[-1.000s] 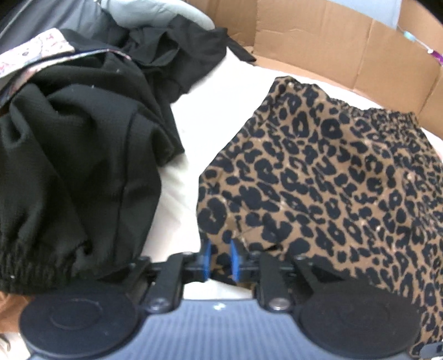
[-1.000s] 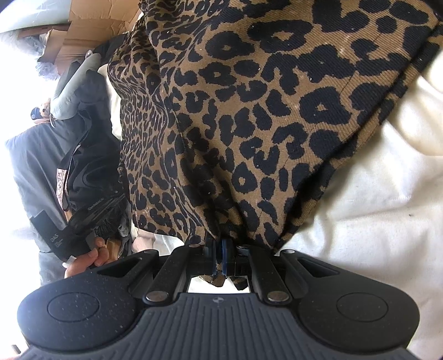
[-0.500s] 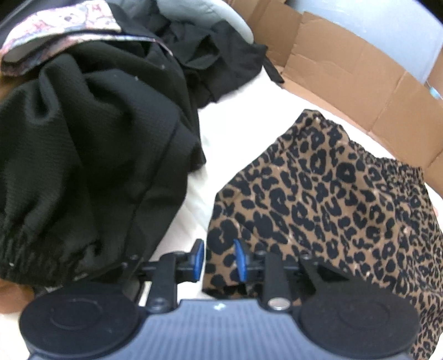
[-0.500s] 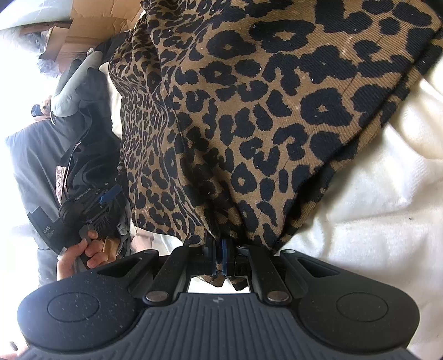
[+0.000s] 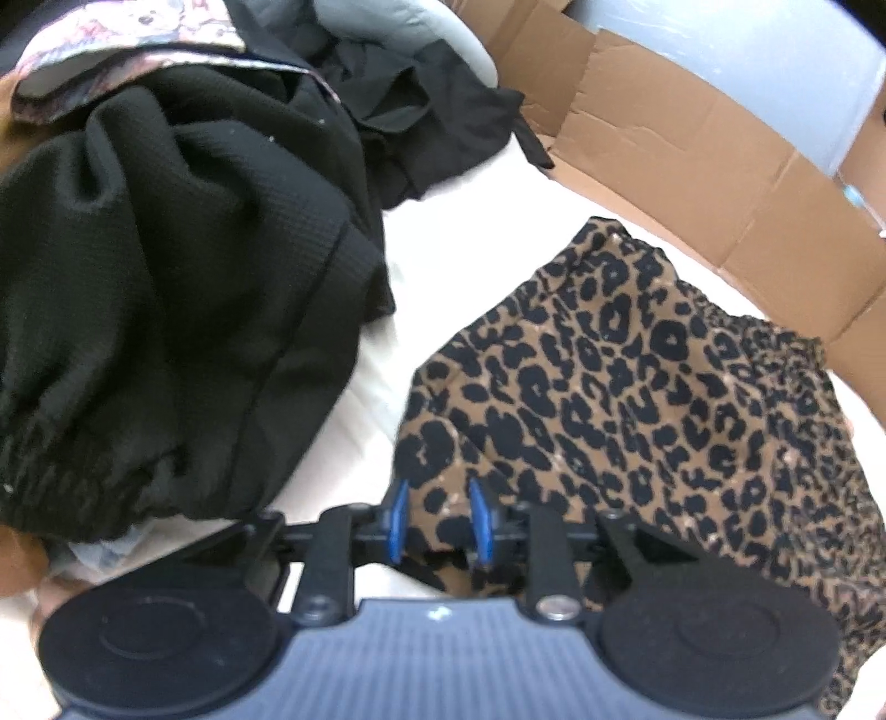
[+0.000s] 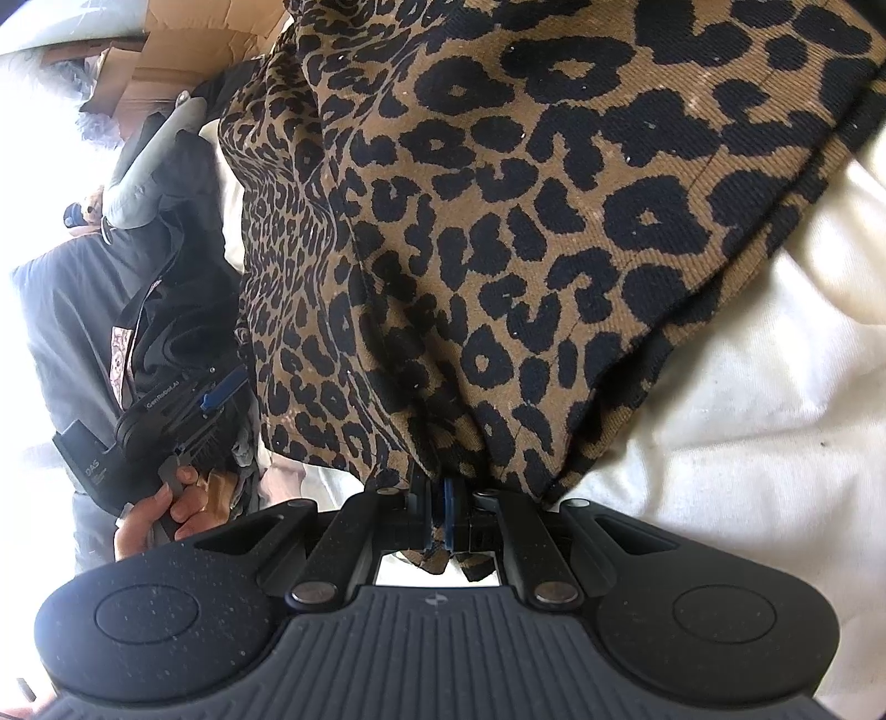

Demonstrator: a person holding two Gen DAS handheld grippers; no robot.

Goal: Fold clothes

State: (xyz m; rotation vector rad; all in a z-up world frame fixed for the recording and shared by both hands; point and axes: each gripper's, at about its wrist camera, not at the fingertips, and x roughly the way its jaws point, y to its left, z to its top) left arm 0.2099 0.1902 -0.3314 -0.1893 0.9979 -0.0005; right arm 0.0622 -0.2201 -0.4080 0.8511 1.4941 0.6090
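Observation:
A leopard-print garment (image 5: 637, 387) lies spread on the white cloth surface (image 5: 454, 249). My left gripper (image 5: 438, 520) sits at its near left corner. Its blue pads stand a little apart, with the corner of the print lying loosely between them. In the right wrist view the same garment (image 6: 526, 221) rises in front of the camera, gathered into a bunch at the bottom. My right gripper (image 6: 439, 520) is shut on that bunch, and a scrap of fabric pokes out behind the pads.
A heap of black clothes (image 5: 166, 304) fills the left side, with a floral-patterned piece (image 5: 111, 50) on top. Cardboard walls (image 5: 692, 155) ring the far edge. A person's hand (image 6: 160, 509) grips the other tool's handle at the left of the right wrist view.
The left gripper has rolled and its pads have spread slightly around the garment's corner. The right gripper keeps its hold and has not moved.

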